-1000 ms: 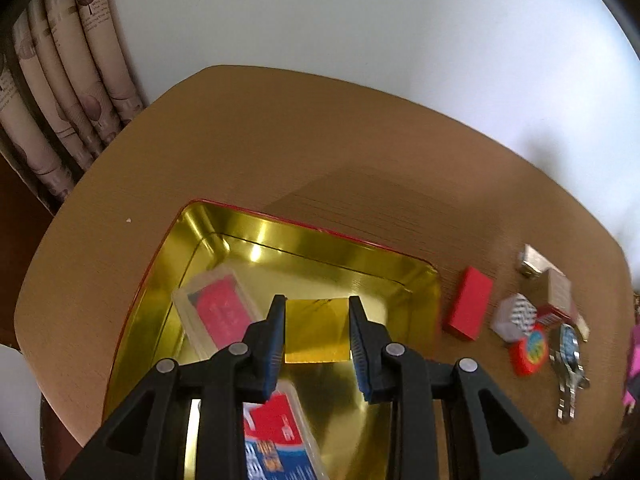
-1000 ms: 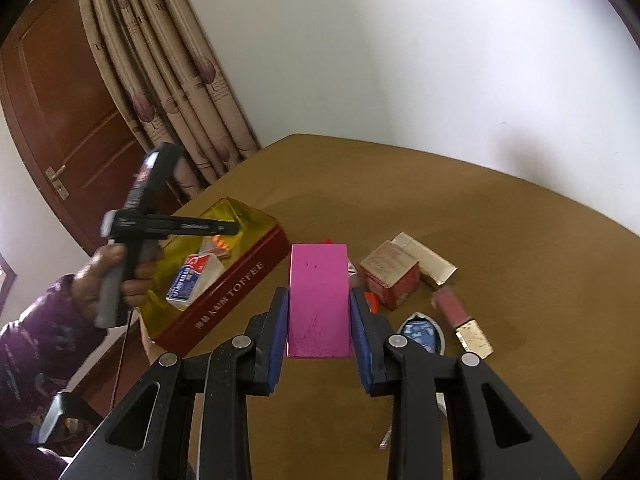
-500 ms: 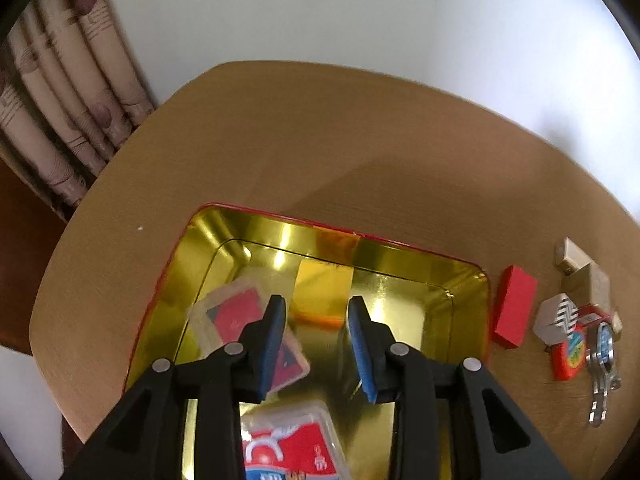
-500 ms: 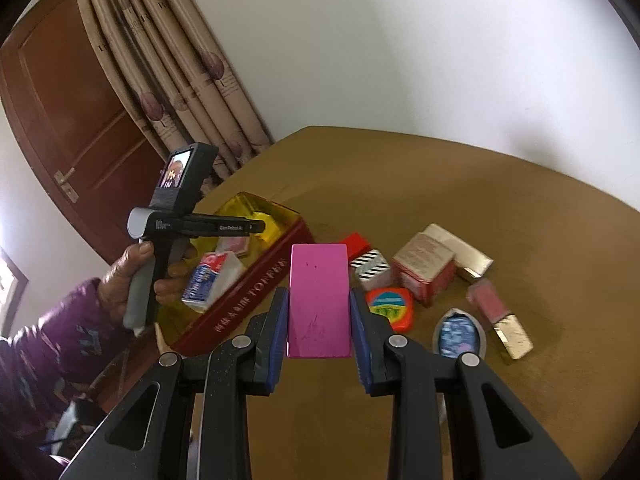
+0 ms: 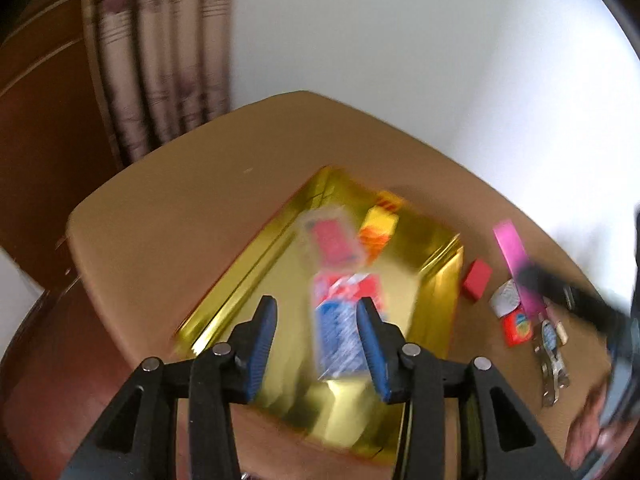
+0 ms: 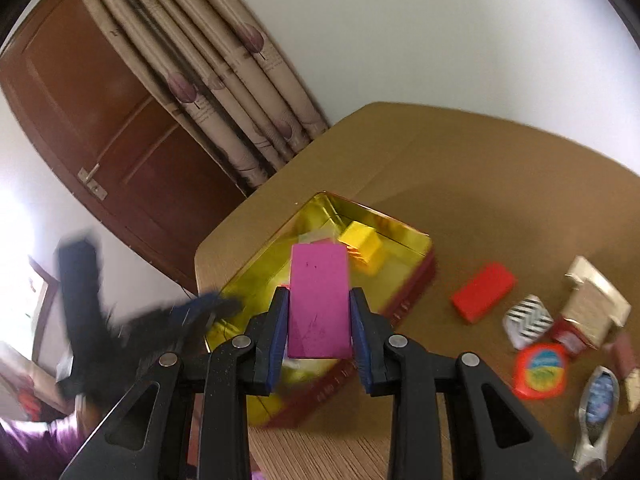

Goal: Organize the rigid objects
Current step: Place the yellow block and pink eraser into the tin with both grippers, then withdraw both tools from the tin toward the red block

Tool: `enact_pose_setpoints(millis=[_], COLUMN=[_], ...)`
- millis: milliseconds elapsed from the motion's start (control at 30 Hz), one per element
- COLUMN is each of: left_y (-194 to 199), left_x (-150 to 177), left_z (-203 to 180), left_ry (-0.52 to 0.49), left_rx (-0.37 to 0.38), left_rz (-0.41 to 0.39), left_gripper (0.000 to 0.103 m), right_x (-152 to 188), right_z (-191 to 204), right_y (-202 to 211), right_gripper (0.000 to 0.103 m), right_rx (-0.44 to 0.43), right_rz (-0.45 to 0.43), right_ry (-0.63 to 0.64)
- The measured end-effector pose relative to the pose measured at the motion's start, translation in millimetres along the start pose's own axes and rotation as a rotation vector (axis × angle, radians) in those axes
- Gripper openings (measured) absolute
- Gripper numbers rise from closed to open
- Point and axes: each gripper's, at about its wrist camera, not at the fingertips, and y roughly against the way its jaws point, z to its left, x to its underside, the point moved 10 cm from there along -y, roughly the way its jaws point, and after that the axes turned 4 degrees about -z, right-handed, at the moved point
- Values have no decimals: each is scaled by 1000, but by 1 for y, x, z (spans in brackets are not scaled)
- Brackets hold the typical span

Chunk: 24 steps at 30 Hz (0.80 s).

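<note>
A gold-lined red tin (image 5: 248,276) (image 6: 416,240) sits on the brown table. In it lie a yellow block (image 5: 378,226) (image 6: 360,246), a clear case with a red card (image 5: 332,240) and a red-and-blue pack (image 5: 342,328). My left gripper (image 5: 316,322) is open and empty above the tin's near end. My right gripper (image 6: 318,316) is shut on a pink block (image 6: 318,304) (image 5: 512,252) and holds it above the tin's near side.
Right of the tin lie a red block (image 6: 482,290) (image 5: 476,284), a striped white box (image 6: 528,320), a beige-and-red box (image 6: 588,312), a round red tin (image 6: 540,370) and a key-like metal piece (image 6: 598,416). Curtains (image 6: 224,92) and a door (image 6: 100,112) stand behind.
My left gripper let go of the yellow block in the tin, opened and pulled back. My right gripper carried the pink block left, over the tin.
</note>
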Motion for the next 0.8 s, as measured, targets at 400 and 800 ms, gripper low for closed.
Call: enact_pose_setpoints(millis=[400,800], left_y=[17,14], left_x=[29,31], left_z=[25,13], left_ry=[-5,-42], left_rx=[-21,8], left_rz=[-36,-26], left_gripper=[42,43], right_x=[0,4], right_z=[-26,-33], right_y=[-73,-89], right_gripper=[28,31], right_rx=[211,289], right_rz=[44,54], right_ry=[-81,-64])
